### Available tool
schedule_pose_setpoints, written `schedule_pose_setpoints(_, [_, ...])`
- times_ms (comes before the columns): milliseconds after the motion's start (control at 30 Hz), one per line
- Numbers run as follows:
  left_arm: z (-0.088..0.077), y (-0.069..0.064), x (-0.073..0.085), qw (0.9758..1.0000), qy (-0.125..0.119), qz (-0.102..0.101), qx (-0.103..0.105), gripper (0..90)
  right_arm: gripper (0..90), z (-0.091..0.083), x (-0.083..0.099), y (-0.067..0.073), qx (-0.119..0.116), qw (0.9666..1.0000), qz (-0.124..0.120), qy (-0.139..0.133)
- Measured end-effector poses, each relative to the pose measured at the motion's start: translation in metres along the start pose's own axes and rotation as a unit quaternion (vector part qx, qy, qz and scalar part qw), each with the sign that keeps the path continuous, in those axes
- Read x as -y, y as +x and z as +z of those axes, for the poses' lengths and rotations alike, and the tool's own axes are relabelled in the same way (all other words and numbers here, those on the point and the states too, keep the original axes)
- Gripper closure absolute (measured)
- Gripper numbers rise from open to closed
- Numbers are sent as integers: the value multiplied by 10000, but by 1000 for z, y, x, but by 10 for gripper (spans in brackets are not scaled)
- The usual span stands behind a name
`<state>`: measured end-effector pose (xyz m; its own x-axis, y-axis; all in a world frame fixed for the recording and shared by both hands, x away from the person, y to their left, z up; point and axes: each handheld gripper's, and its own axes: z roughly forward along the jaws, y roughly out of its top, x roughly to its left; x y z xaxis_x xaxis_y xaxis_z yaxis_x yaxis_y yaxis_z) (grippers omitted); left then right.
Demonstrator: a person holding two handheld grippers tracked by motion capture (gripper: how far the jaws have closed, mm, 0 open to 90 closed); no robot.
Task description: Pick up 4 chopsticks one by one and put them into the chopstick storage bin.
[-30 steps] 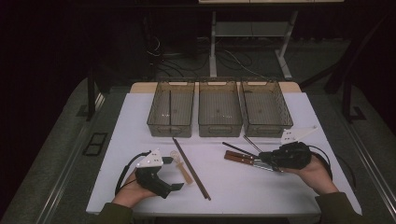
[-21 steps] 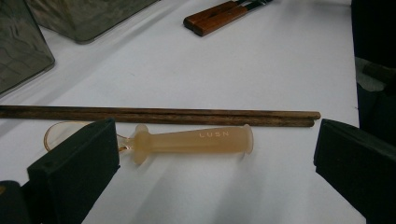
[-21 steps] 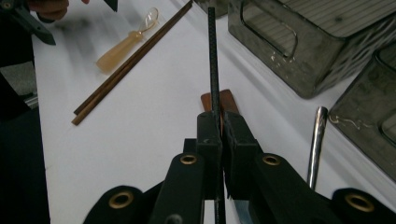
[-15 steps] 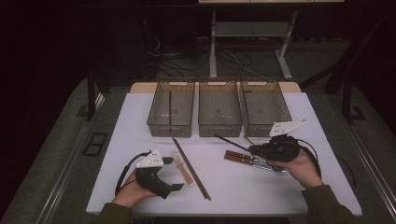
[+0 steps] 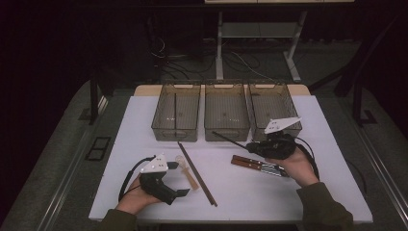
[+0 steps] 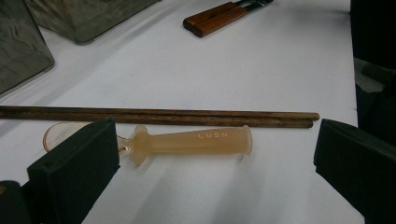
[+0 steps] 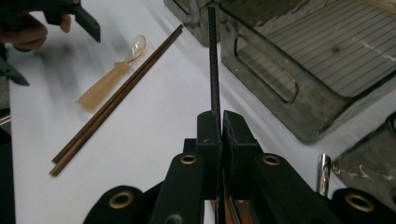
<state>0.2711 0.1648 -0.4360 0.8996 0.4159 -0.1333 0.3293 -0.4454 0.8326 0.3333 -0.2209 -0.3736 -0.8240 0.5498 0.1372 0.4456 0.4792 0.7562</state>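
Note:
My right gripper (image 5: 251,145) is shut on a thin black chopstick (image 5: 230,139). The stick points toward the front wall of the middle bin (image 5: 226,129). In the right gripper view the jaws (image 7: 220,122) press together on the black chopstick (image 7: 213,60), which runs straight ahead beside a bin wall (image 7: 280,88). My left gripper (image 5: 179,179) rests open on the table. Between its wide-apart jaws (image 6: 217,151) lies a translucent orange spoon (image 6: 191,140). A pair of brown chopsticks (image 6: 159,116) lies just beyond the spoon.
Three clear grey bins stand in a row at the back: left (image 5: 176,130), middle, right (image 5: 284,108). Wooden-handled cutlery (image 5: 260,164) lies under my right hand. The brown chopsticks (image 5: 197,173) and the spoon (image 5: 186,172) lie at the table's front centre.
My right gripper has risen and moved left and back toward the bins, carrying the black chopstick. The left gripper has stayed put.

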Motion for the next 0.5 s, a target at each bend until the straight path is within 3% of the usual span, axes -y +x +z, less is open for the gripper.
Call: schedule_pose_setpoints(500, [-1,0,0,10000,7,-23,-30,0,862,33,-44,-5,326,9992,185,146])
